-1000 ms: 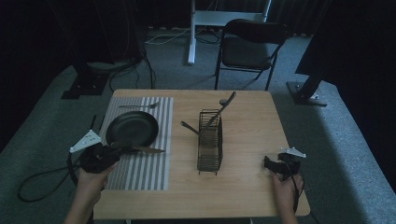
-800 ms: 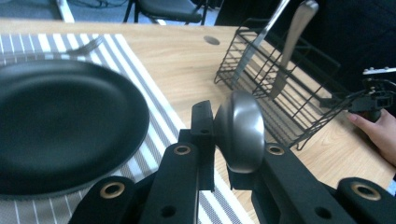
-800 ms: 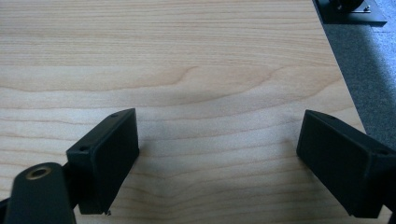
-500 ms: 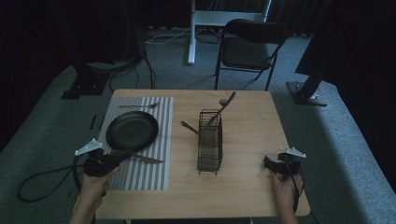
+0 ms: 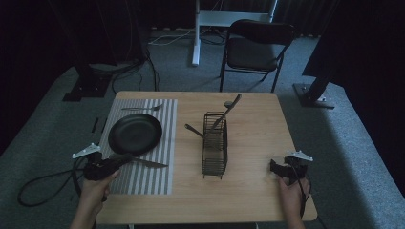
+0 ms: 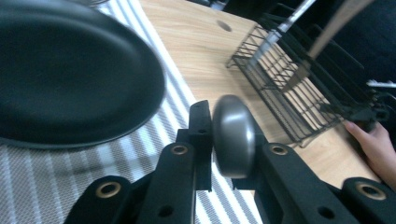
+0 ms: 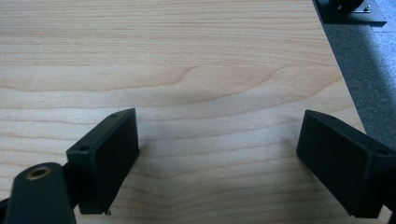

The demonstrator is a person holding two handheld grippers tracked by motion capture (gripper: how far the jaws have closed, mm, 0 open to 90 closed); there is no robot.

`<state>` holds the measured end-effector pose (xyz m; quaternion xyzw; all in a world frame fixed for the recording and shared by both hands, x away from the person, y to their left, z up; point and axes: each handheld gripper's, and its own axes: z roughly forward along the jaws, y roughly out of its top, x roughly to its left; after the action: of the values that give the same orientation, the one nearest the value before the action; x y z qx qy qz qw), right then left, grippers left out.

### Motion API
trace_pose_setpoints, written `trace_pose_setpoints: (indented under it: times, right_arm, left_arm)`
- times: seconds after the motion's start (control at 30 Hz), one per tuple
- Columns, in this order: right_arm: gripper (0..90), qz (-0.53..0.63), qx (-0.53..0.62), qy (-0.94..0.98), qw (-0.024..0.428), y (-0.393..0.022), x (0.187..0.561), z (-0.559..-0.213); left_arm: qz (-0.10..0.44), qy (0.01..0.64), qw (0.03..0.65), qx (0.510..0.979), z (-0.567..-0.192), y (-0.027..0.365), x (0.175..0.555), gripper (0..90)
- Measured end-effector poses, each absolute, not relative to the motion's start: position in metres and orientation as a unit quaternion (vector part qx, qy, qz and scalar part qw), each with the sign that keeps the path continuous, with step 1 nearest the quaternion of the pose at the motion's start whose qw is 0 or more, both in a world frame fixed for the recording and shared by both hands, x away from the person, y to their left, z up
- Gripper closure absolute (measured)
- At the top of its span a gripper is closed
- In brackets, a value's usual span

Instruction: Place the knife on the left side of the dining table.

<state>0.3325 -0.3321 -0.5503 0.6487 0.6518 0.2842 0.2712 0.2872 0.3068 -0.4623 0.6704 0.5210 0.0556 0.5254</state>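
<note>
The left gripper (image 5: 111,165) has its jaws closed on the handle end of a knife (image 5: 145,163), which lies low over the striped mat (image 5: 165,143) at about 5 o'clock from the black plate (image 5: 134,134), blade pointing toward 3 o'clock. In the left gripper view the rounded grey butt of the handle (image 6: 232,135) sits clamped between the two black jaws. The work looks like setting cutlery from the wire rack (image 5: 214,145) around the plate, with a fork (image 5: 141,108) already lying on the mat at the plate's 12 o'clock. To place the knife well, I would lower it flat, keep the blade level so the tip does not catch the weave, line it up with the mat's stripes or the plate rim, and only then ease the jaws apart and back off along the handle's own line so it does not get dragged. The right gripper (image 5: 281,168) rests near the bench (image 5: 258,124) edge at 4 o'clock, jaws spread wide over bare wood with nothing between them. Whether the blade already touches the mat is hard to tell from above, as the light is dim. In the left gripper view the jaws hide the blade, and the plate is blurred. The two utensils leaning in the rack (image 6: 299,74) are cut off at the top there, so their kind is unclear.
</note>
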Motion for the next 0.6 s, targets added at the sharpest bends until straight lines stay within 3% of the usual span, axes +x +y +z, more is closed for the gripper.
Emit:
trace_pose_setpoints:
  times: [0.6]
  right_arm:
    - [11.9, 0.284, 0.649, 0.652, 0.271, -0.332, 0.332, -0.550]
  left_arm:
    - [0.064, 0.548, 0.530, 0.644, -0.500, 0.340, 0.294, 67.7]
